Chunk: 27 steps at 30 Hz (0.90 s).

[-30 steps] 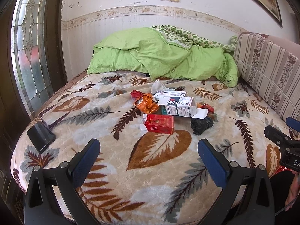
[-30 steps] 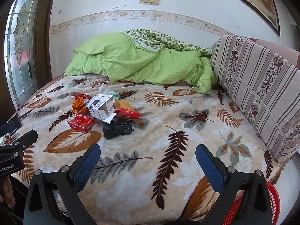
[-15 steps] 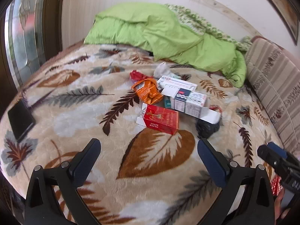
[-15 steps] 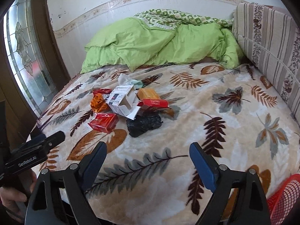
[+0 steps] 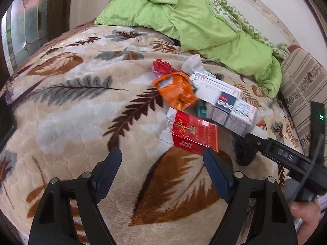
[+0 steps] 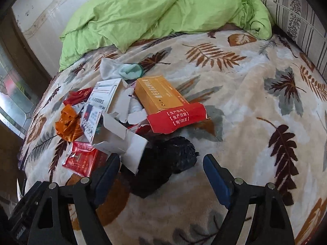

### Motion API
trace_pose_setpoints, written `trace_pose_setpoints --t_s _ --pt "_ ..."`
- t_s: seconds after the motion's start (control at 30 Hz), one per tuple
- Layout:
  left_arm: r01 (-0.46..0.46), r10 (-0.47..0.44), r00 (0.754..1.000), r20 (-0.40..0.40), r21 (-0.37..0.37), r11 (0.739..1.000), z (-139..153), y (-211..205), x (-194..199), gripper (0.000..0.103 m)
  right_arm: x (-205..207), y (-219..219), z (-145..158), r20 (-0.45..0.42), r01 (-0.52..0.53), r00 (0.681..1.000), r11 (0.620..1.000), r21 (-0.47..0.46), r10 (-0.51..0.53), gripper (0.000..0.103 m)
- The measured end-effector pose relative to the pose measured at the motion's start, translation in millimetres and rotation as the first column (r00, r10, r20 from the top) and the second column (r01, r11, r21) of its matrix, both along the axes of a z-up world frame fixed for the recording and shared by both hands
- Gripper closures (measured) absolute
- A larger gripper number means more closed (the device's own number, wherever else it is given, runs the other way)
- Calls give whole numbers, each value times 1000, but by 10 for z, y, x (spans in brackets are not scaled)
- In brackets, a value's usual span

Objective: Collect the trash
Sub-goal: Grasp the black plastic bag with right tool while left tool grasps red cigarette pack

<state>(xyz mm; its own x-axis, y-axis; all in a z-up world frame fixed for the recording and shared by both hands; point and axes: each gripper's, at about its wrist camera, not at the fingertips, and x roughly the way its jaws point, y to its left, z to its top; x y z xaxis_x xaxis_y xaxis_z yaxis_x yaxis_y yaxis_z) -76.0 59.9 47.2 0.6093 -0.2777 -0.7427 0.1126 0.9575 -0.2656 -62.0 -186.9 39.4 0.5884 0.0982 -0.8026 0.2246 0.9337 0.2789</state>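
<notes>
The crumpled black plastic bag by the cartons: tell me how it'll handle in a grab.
The black plastic bag looks wrinkled and soft, so it will probably squash and flop. Likely light. It touches the white carton, which may shift too.

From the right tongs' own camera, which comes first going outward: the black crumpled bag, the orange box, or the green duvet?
1. Black crumpled bag, right ahead of the right tongs, partly between their closing jaws.
2. Orange box, mid-bed, atop the litter pile.
3. Green duvet, against the far wall.
</notes>
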Motion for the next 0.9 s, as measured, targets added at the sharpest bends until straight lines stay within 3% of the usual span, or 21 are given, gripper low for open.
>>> trace_pose_setpoints --t_s 0.03,0.17,0.3,0.5,0.63,0.8,0.83,0.9 --pt "10 -10 1000 -8 -9 1000 -12 -18 13 22 33 -18 -42 -15 2 1000 1000 21 -2 17" --pt "14 -15 999 -36 -42 999 -53 -56 76 22 16 -52 -105 -7 -9 1000 994 112 9 39" --pt "-12 2 997 -80 -123 992 -120 -50 163 22 -183 -102 52 48 -2 999 998 66 -1 42" --pt "-63 42 991 -125 -161 985 -249 -228 396 25 -419 -289 231 121 28 992 999 38 -32 42" --pt "-86 75 992 -104 -103 991 -278 -449 581 26 -483 -329 334 164 36 986 999 24 -39 42" --pt "-52 53 997 -50 18 998 -336 -678 801 26 -509 -376 358 182 36 982 999 39 -43 42" --pt "-49 50 998 -45 20 999 -333 -678 821 29 -505 -387 351 180 33 983 998 45 -41 42" --pt "-56 57 997 -45 24 998 -314 -628 828 49 -506 -408 340 177 34 983 998 52 -43 42"
